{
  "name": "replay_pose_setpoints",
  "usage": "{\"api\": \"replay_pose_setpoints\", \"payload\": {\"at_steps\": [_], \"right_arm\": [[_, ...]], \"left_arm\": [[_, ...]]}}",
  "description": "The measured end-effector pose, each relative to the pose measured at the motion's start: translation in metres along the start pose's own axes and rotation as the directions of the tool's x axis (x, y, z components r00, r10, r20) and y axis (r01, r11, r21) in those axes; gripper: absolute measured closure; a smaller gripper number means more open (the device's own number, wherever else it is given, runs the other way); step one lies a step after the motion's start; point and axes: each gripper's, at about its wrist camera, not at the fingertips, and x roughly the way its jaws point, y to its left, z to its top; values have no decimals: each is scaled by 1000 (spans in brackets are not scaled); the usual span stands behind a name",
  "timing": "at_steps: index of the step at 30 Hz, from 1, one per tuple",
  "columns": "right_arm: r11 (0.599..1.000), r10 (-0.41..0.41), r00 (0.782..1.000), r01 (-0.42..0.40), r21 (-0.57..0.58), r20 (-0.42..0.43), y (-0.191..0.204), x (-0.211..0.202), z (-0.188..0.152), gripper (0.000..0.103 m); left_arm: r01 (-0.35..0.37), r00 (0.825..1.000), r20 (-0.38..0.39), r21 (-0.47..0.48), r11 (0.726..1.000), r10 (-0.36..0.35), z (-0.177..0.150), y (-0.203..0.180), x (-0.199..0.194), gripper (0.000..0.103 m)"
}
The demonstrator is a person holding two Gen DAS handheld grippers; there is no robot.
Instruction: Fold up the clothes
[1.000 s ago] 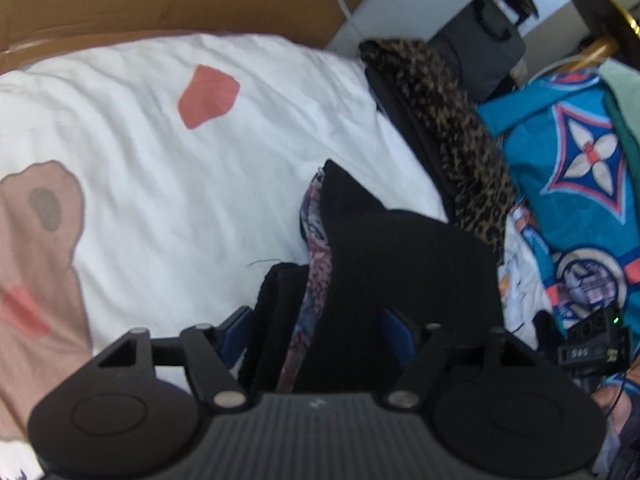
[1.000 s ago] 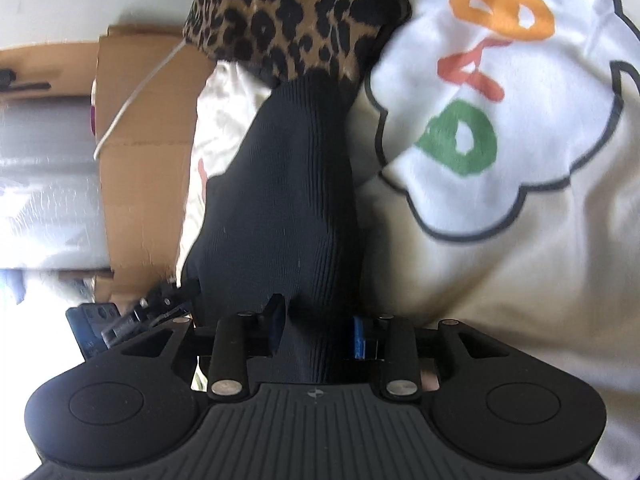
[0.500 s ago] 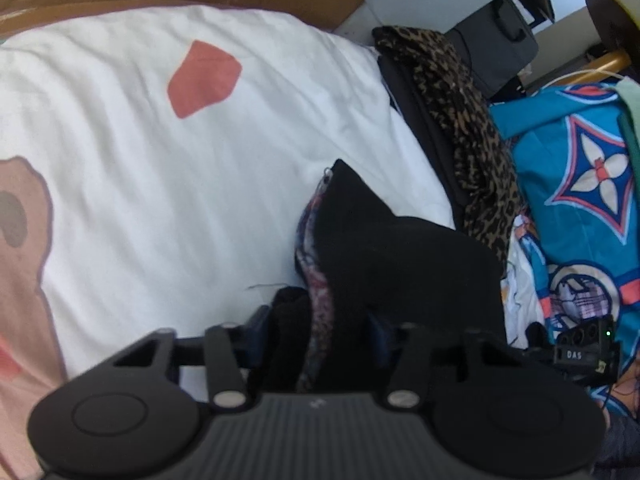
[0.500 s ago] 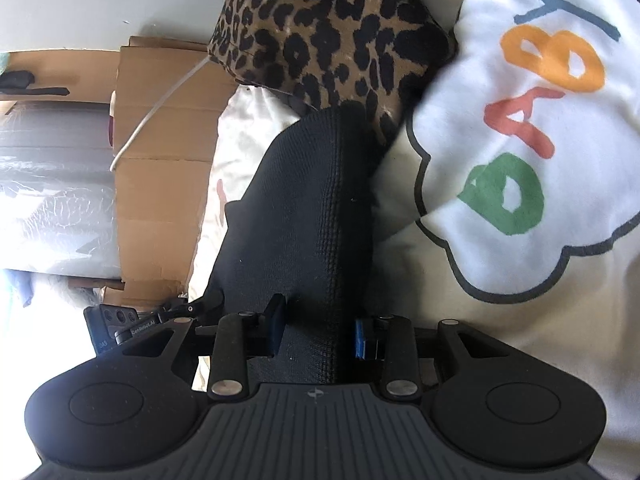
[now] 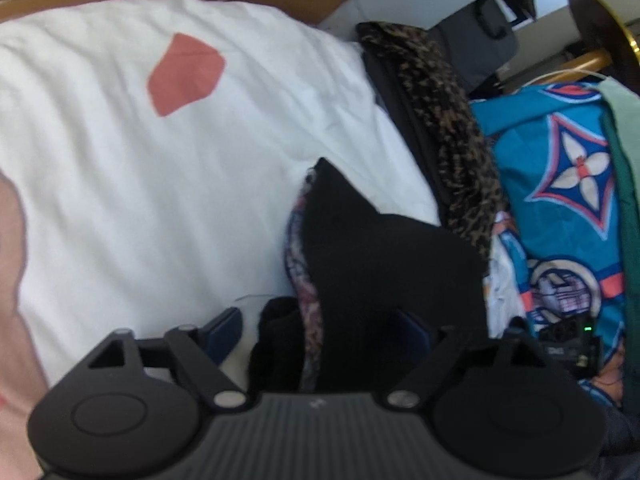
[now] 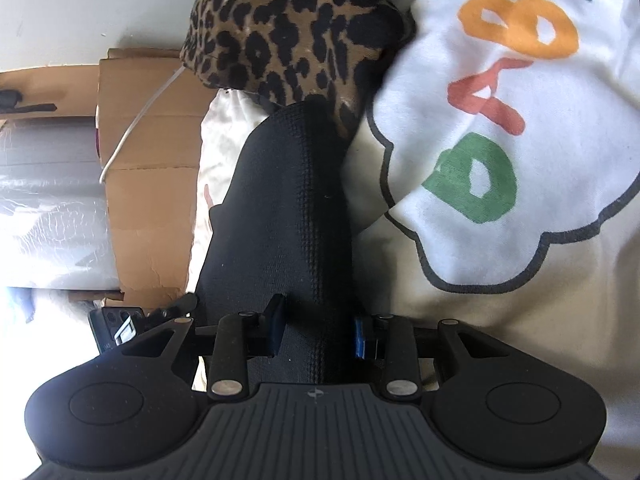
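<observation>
Black garment (image 5: 380, 264) sits bunched between the left gripper (image 5: 320, 330) jaws, which have just been opening and now stand wide, left pad clear of the cloth; right gripper (image 6: 318, 330) clamps narrow on the same knit (image 6: 288, 208); leopard-print fabric (image 6: 288, 28) lies ahead of the jaws, white printed bedding (image 5: 160, 168) beneath, cardboard box (image 6: 148, 168) off left.

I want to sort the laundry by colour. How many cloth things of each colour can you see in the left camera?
Black garment: 1
Leopard-print cloth: 1
White sheet with a red patch: 1
Blue patterned cloth: 1
Green cloth: 1
Total: 5
</observation>
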Motion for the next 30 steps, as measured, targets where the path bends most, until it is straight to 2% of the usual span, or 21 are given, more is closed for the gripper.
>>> {"api": "replay_pose_setpoints", "payload": {"at_steps": [3,7,8,9,10,12,14,15,17,20,22,23,24,26,27,30], "right_arm": [[1000,21,999,-22,-11,-24,2,4,-1,69],[999,13,999,-15,-47,-50,6,7,-5,69],[999,13,999,-16,-49,-48,7,7,-5,69],[999,14,999,-16,-52,-45,7,6,-6,76],[998,19,999,-22,-55,-45,7,5,-6,87],[997,33,998,-36,-74,-44,11,3,-7,90],[993,44,998,-48,-105,-43,19,-2,-9,93],[991,49,998,-54,-121,-43,23,-4,-10,93],[988,51,998,-57,-142,-44,28,-7,-10,93],[988,21,999,-28,-153,-42,30,-7,-10,89],[992,6,999,-11,-126,-41,22,-5,-10,88],[994,-1,999,-4,-113,-40,18,-5,-10,88],[995,-1,999,-3,-98,-41,15,-3,-9,88],[997,3,999,-5,-75,-32,10,-2,-10,84],[998,8,1000,-10,-63,-25,8,-1,-10,80],[999,21,1000,-22,-35,-23,6,2,-14,79]], "left_arm": [[42,999,-32,23,999,-41,-1,-4,4,15],[27,997,-72,92,995,-20,-2,-14,5,16],[26,997,-74,88,996,-19,-2,-13,5,19],[18,997,-74,92,996,-12,-1,-12,5,26],[9,997,-72,101,995,-2,-1,-10,5,31],[-4,998,-65,117,993,12,-1,-9,2,52],[0,998,-58,134,991,8,1,-11,-3,64],[4,998,-55,143,990,4,2,-13,-7,68],[8,999,-53,151,989,0,4,-17,-12,70],[1,999,-52,169,986,8,3,-23,-16,69],[-5,998,-56,176,984,15,3,-25,-16,63],[-9,997,-69,172,985,21,3,-24,-12,56],[-12,996,-83,169,986,26,3,-21,-8,44],[14,994,-110,130,991,0,5,-12,-1,35],[32,992,-122,104,994,-19,6,-6,2,35],[85,987,-143,49,995,-78,9,4,9,34]]}}
